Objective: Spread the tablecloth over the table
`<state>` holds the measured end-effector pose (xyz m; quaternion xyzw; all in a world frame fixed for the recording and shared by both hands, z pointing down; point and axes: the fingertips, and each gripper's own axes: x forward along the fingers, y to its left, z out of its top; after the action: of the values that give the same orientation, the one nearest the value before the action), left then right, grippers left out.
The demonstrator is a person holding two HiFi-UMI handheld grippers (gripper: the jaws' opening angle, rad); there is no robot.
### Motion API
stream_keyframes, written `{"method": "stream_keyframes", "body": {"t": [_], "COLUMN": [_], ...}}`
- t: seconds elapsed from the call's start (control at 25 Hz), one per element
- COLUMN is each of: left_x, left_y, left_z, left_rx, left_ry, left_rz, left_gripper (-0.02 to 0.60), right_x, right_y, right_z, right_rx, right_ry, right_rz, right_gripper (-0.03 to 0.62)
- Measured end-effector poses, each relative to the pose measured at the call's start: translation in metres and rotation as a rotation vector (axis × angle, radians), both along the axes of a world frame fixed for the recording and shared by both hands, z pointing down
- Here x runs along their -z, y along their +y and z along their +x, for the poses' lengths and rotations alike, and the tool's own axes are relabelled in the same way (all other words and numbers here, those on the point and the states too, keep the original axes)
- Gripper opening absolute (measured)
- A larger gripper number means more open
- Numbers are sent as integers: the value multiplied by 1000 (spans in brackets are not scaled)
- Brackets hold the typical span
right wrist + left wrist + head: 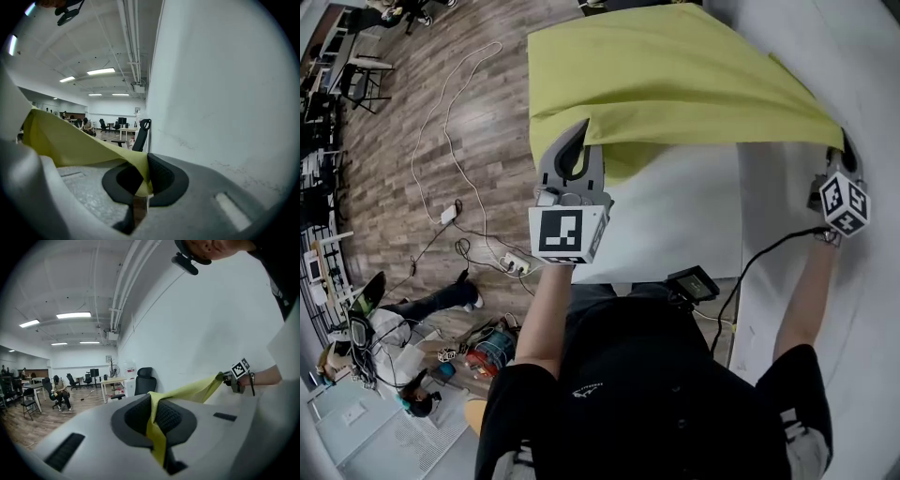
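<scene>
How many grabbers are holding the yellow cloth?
2: the left hand-held gripper clamps the yellow-green fabric tablecloth at its left corner, the right hand-held gripper at its right corner.

Wood-plank floor (pixel 386 192), white wall (pixel 201 324), ceiling strip lights (pixel 73 315), black office chair (pixel 144 380)

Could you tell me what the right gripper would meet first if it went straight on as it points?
The right gripper would probably meet the black office chair by the white wall, though depth is unclear; before that the way looks free.
</scene>
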<state>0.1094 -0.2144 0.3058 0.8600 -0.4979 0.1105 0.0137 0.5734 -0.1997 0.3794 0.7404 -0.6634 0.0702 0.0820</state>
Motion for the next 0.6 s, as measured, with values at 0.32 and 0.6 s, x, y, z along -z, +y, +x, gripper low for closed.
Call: {"method": "stream_keyframes", "body": {"t": [0.32, 0.6], "left_x": [10, 8], "left_y": [14, 39], "left_z": [33, 48], "left_rx": [-90, -163], "left_ry": [-2, 5], "left_rz": [48, 39], "left_gripper": [5, 5], "right_x": [-9, -25], "right_y": [46, 92], "right_z": [28, 37], "right_rx": [-70, -127], "right_ry": [-16, -38], "right_rz": [-4, -32], "right_gripper": [6, 6]}}
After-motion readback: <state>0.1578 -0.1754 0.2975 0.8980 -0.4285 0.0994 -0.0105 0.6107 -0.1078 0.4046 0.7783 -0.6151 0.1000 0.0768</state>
